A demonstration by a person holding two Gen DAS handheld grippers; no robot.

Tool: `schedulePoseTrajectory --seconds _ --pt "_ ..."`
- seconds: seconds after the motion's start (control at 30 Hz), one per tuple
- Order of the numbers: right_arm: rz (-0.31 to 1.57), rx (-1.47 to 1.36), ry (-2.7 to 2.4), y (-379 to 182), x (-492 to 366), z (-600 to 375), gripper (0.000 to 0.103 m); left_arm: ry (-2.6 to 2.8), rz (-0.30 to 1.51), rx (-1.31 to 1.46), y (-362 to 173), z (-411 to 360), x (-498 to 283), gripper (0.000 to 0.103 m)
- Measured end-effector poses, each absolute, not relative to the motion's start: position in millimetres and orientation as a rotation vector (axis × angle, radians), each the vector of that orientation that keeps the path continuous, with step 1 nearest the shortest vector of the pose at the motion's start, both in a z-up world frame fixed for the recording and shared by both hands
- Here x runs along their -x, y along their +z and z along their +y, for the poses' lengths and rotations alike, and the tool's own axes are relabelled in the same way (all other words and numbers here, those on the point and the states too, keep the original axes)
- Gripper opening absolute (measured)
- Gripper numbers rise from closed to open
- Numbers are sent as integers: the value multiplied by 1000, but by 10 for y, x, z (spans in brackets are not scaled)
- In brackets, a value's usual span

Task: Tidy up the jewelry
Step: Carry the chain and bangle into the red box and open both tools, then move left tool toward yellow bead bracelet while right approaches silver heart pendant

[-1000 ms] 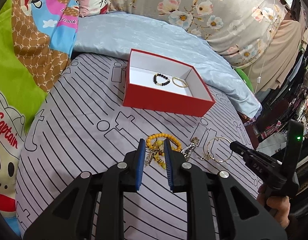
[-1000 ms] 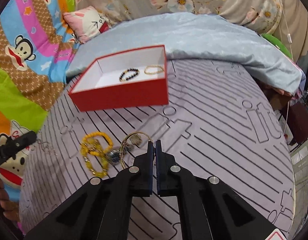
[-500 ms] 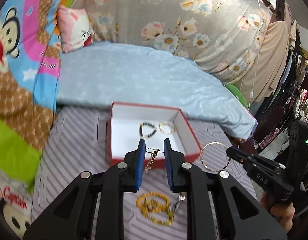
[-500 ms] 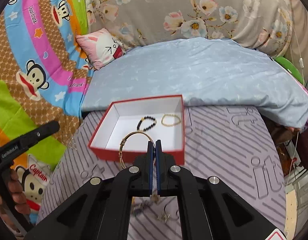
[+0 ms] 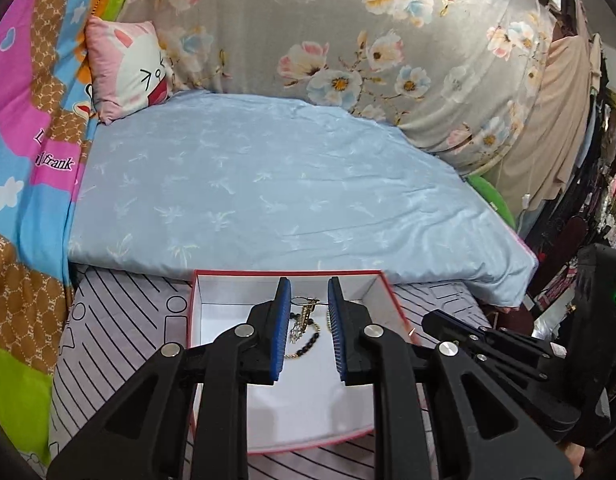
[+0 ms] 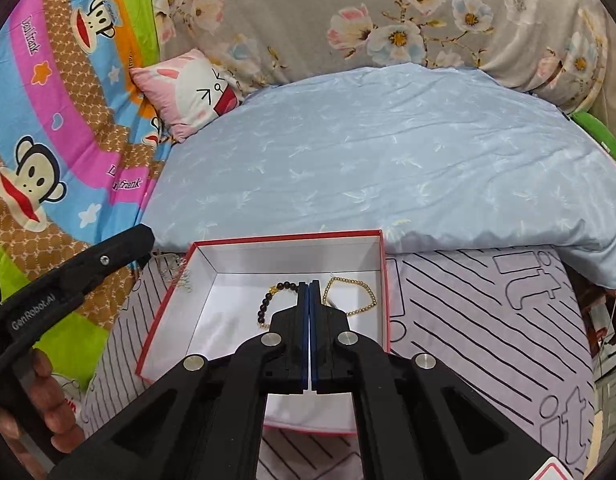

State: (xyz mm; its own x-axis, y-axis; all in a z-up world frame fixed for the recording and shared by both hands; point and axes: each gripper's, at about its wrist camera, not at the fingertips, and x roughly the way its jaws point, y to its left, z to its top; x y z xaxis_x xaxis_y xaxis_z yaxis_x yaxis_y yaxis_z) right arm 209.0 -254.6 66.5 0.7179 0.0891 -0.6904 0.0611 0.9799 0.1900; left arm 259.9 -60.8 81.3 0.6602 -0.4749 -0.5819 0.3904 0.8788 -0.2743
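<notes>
A red box [image 5: 396, 312] with a white inside lies on the striped bedspread; it also shows in the right wrist view [image 6: 384, 264]. In it lie a black bead bracelet [image 6: 268, 300] and a gold bead bracelet [image 6: 368, 292]. My left gripper [image 5: 308, 304] is over the box, its blue pads gripping a gold dangling earring [image 5: 302, 316] by its thin ring. My right gripper [image 6: 309, 292] is shut over the box; the gold bangle it held is not visible, hidden if still there.
A light blue quilt [image 5: 268, 184] lies just behind the box. A pink cartoon pillow [image 6: 192, 92] and floral bedding [image 6: 388, 20] are at the back. A colourful monkey-print blanket [image 6: 48, 140] is at left.
Both grippers lifted from the jewelry pile on the bedspread and moved forward over the red box, the left carrying the earring, the right carrying the gold bangle until it dropped out of sight.
</notes>
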Motion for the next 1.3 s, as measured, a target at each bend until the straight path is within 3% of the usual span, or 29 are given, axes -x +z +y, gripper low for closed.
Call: schedulePoseTrajectory --seconds 0.53,0.77,0.87,1.3 --pt "819 -198 4 284 -2291 -2546 2 -422 814 115 177 -663 -3027 19" --pt "812 -183 -10 293 -2214 -2519 9 -388 815 104 139 -650 -2988 52" --pt "806 -176 -17 308 -2159 -2509 18 -383 816 108 150 -639 -2962 53" --pt "802 -169 -29 431 -1525 -2477 22 -329 778 62 335 -458 -2425 53"
